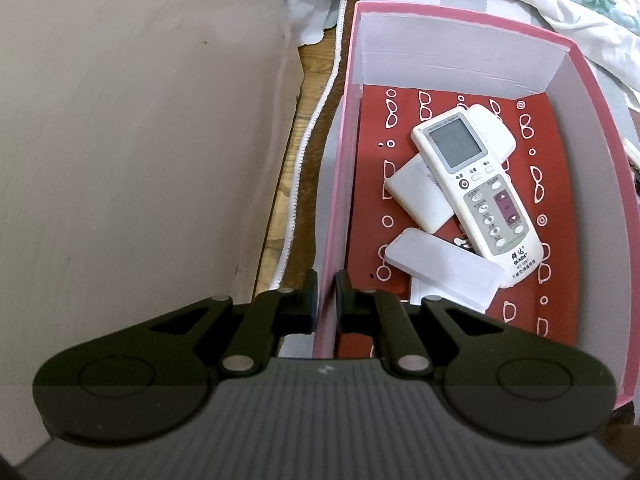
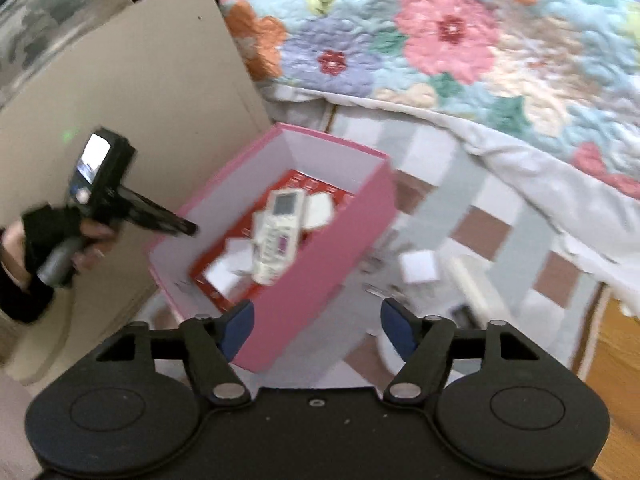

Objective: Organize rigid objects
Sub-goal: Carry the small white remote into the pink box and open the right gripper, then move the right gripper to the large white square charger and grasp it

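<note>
A pink box (image 1: 448,12) with white inner walls and a red patterned floor holds a white remote control (image 1: 476,188), a white flat case (image 1: 420,196) under it and a translucent lid (image 1: 444,268). My left gripper (image 1: 325,296) is shut on the box's left wall. In the right wrist view the box (image 2: 320,264) sits left of centre with the remote (image 2: 276,236) inside. My right gripper (image 2: 316,332) is open and empty above the box's near corner. The left gripper (image 2: 176,224) shows there at the box's left wall.
A tan cardboard sheet (image 1: 140,120) stands left of the box. A floral quilt (image 2: 460,40) lies behind. A checked cloth (image 2: 480,216) to the right carries a small white square object (image 2: 418,266) and other blurred small items. Wooden floor (image 2: 616,360) shows at far right.
</note>
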{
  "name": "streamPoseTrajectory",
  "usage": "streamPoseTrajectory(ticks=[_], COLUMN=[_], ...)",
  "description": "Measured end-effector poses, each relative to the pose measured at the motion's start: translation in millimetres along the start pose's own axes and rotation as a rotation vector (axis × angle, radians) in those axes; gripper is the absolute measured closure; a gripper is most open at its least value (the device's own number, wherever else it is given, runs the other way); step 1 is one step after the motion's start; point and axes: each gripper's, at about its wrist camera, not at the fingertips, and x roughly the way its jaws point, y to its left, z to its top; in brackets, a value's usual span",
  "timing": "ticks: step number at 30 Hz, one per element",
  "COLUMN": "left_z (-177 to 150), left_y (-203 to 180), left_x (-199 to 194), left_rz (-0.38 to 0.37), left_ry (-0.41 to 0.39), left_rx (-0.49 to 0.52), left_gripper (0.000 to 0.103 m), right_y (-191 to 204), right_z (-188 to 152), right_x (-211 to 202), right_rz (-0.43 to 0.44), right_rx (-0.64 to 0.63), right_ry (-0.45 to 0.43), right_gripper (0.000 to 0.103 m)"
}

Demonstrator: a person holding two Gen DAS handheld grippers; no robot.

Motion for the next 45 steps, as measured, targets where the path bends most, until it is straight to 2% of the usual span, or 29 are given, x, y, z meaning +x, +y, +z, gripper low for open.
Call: streamPoseTrajectory(ticks=[6, 10, 15, 19, 26, 34, 39, 40, 42, 43, 45], left_z=[1, 1, 2, 3, 4, 4, 3, 3, 3, 3, 3], left_y=[1, -1, -1, -1, -2, -4, -4, -4, -4, -4, -3], left_x=[1, 1, 1, 1, 2, 4, 5, 4, 5, 4, 5], left_rz=[0.003, 0.013, 0.014, 0.019, 0.021, 0.025, 0.024, 0.023, 0.023, 0.024, 0.023], left_ry=[0.007, 0.012, 0.016, 0.020, 0.029, 0.027, 0.028, 0.028, 0.028, 0.027, 0.028], left_rx=[-0.015, -0.013, -0.017, -0.010, -0.011, -0.004, -0.002, -0.003, -0.001, 0.000, 0.000], left_gripper=[0.094, 0.094, 0.094, 0.094, 0.093, 0.093, 0.093, 0.093, 0.093, 0.093, 0.093], right_y=[-22, -39, -65, -80, -96, -83, -94, -94, -87, -82, -81], right_z=[-44, -60, -69, -78, -89, -85, -77, -77, -76, -76, -76], right_x=[14, 47, 75, 92, 105, 113, 114, 115, 117, 117, 116], right_rz=[-0.118, -0.171, -0.166, -0.227, -0.203, -0.253, -0.238, -0.241, -0.294, -0.307, -0.307], right_rx=[-0.046, -0.049, 0.101, 0.209, 0.309, 0.189, 0.296, 0.294, 0.228, 0.174, 0.160], right_ry=[-0.013, 0.065, 0.150, 0.240, 0.237, 0.238, 0.187, 0.181, 0.191, 0.197, 0.202], right_gripper=[0.023, 0.023, 0.023, 0.023, 0.021, 0.020, 0.018, 0.020, 0.040, 0.041, 0.041])
